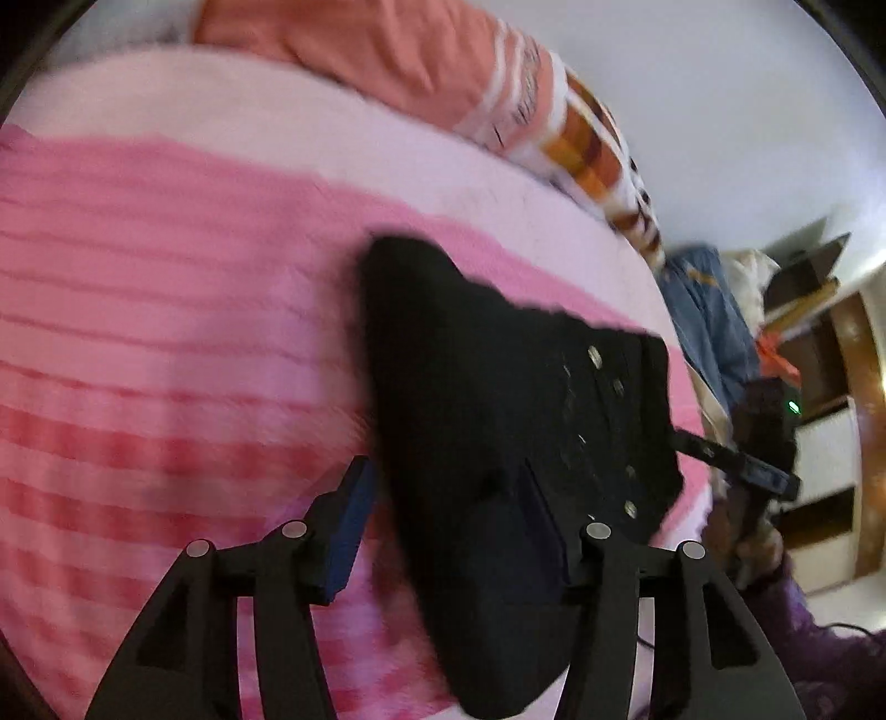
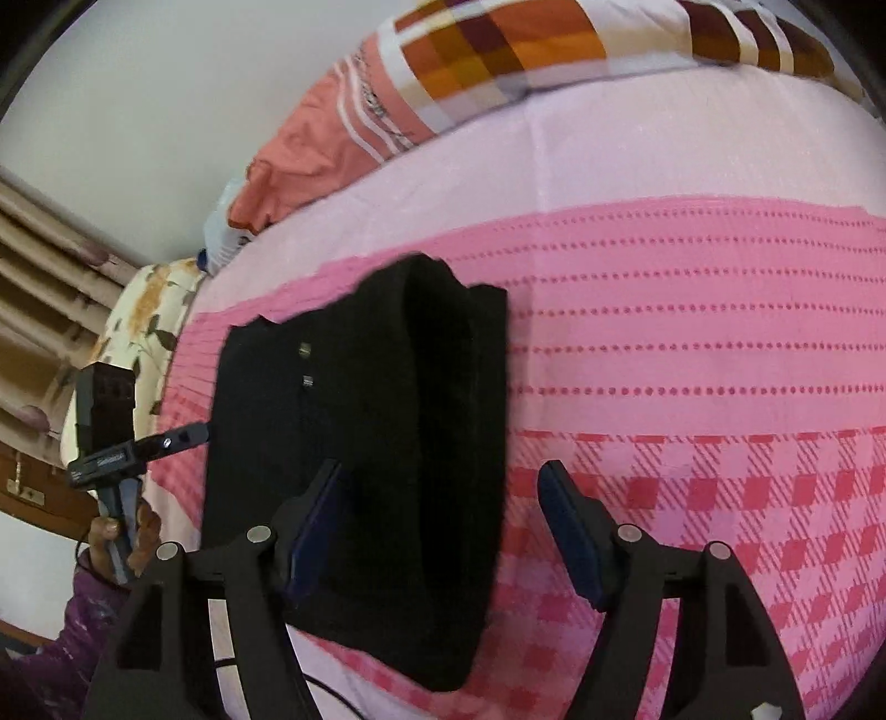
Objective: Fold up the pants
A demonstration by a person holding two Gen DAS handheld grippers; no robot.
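Left wrist view shows the black pants (image 1: pixel 498 443) lying folded on the pink patterned bedsheet (image 1: pixel 166 343), which covers the bed. The left gripper (image 1: pixel 448 531) hovers low over the near end of the bundle with its jaws spread wide and released; the left blue pad sits over the sheet beside the cloth, and the right pad is over the dark fabric. Whether either pad touches the pants cannot be told through the blur. Small metal studs (image 1: pixel 595 354) dot the upper layer of the pants. Beyond the bundle, at the far edge of the bed, the right gripper (image 1: pixel 720 451) points in toward the pants, held by a hand (image 1: pixel 747 531) in a purple sleeve.

From the right wrist view, the pants (image 2: pixel 360 432) form a thick rectangular stack with a rolled fold running along its length, lying on the bedsheet (image 2: pixel 692 360). The right gripper (image 2: pixel 443 526) has its jaws parted and grasps nothing; its left pad sits over the pants and its right pad is over bare sheet. The left gripper (image 2: pixel 183 437) reaches in from the left side, its tip just at the edge of the stack. A salmon pillow (image 2: pixel 321 144) and a checked orange-brown pillow (image 2: pixel 526 50) rest at the head of the bed against the pale wall (image 2: pixel 138 99).
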